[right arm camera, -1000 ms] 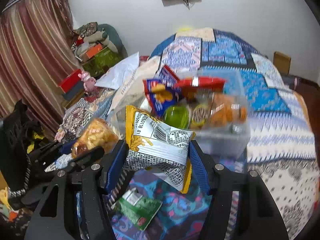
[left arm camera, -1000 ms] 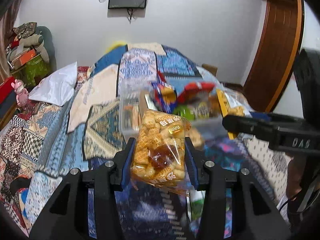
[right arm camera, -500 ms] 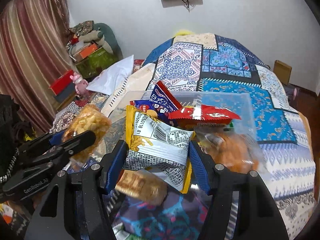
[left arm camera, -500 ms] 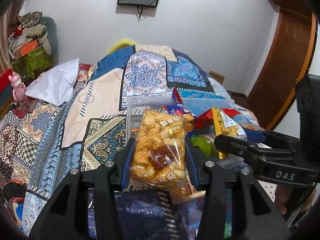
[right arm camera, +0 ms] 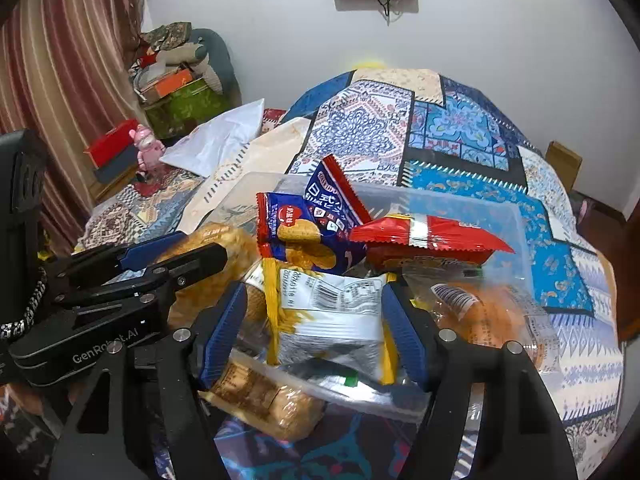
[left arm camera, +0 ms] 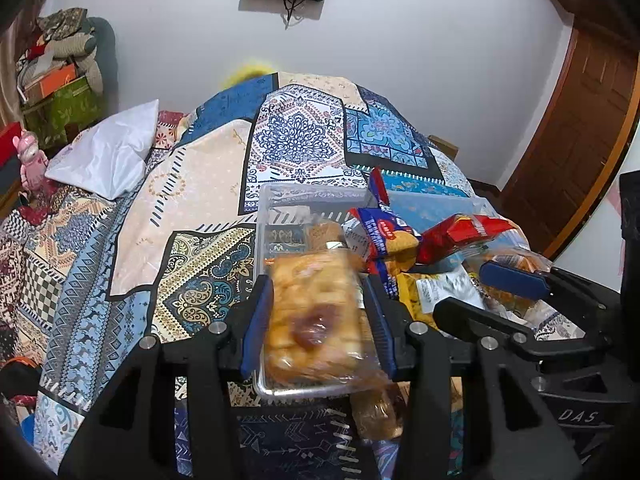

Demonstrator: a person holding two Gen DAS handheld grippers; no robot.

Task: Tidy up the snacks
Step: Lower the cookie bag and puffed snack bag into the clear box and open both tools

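Note:
A clear plastic bin [left arm camera: 316, 196] [right arm camera: 520, 236] sits on the patchwork bedspread, holding a blue biscuit pack [right arm camera: 296, 232] [left arm camera: 384, 232], a red packet [right arm camera: 424, 236] [left arm camera: 464, 232] and an orange snack bag [right arm camera: 488, 312]. My left gripper [left arm camera: 316, 316] is shut on a clear bag of golden puffs [left arm camera: 312, 320], held over the bin's near left corner; it also shows in the right wrist view [right arm camera: 200, 248]. My right gripper [right arm camera: 316, 328] is shut on a yellow-and-white snack packet [right arm camera: 332, 312], held over the bin's near edge; this gripper also shows in the left wrist view [left arm camera: 516, 292].
A brown cookie pack [right arm camera: 264, 396] [left arm camera: 376, 412] lies on the bedspread just in front of the bin. A white pillow [left arm camera: 108, 152] lies at the left. Boxes and a pink toy [right arm camera: 146, 148] stand by the curtain. A wooden door [left arm camera: 580, 132] is at the right.
Both grippers have moved forward with their packets and now hang over the bin's near side. The green packet on the bedspread has dropped out of view.

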